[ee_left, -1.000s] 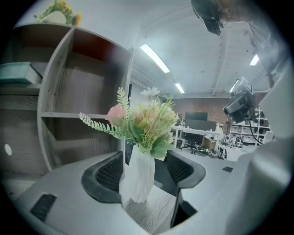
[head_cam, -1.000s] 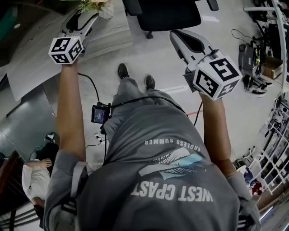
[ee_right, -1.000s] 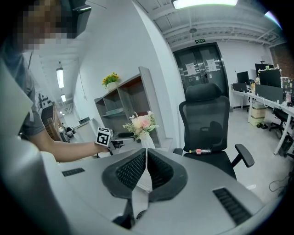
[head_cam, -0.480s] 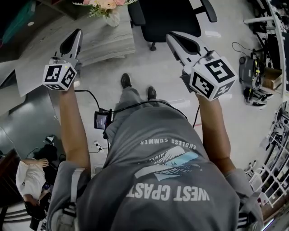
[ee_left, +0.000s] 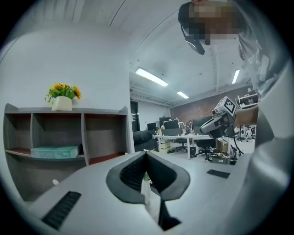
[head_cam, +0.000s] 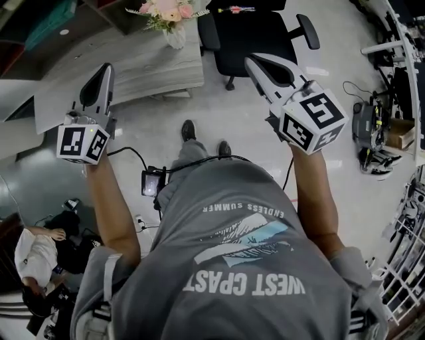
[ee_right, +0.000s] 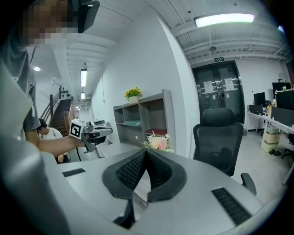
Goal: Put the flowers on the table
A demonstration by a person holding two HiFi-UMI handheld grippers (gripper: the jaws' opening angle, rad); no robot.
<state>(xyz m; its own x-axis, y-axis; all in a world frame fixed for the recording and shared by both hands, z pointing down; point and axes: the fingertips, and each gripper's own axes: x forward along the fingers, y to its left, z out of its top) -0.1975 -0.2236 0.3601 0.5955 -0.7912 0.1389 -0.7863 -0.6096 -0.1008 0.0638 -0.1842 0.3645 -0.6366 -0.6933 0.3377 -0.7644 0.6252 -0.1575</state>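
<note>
Wears a grey printed T-shirt (head_cam: 232,265), seen from above, with a small black screen unit (head_cam: 152,182) hanging on a cable at the waist. Holds the left gripper (head_cam: 106,66) out ahead on the left, its fingers (ee_left: 131,174) pressed together tip to tip with nothing between them, pointing toward the near edge of the table. Holds the right gripper (head_cam: 254,61) out on the right, well apart from the left, likewise closed tight and empty.

Stands on a pale glossy floor (head_cam: 219,113), black shoes (head_cam: 189,129) near the long grey wood-grain table (head_cam: 133,63). Leaves the pink and cream flowers in a pale vase (head_cam: 169,13) upright at the table's right end, well ahead of both grippers and touched by neither.

Faces a black swivel office chair (head_cam: 255,33) just beside that end of the table. Farther back, in the right gripper view, takes in a grey open shelf unit (ee_right: 138,117) against the white wall, topped by a small pot of yellow flowers (ee_right: 133,93).
</note>
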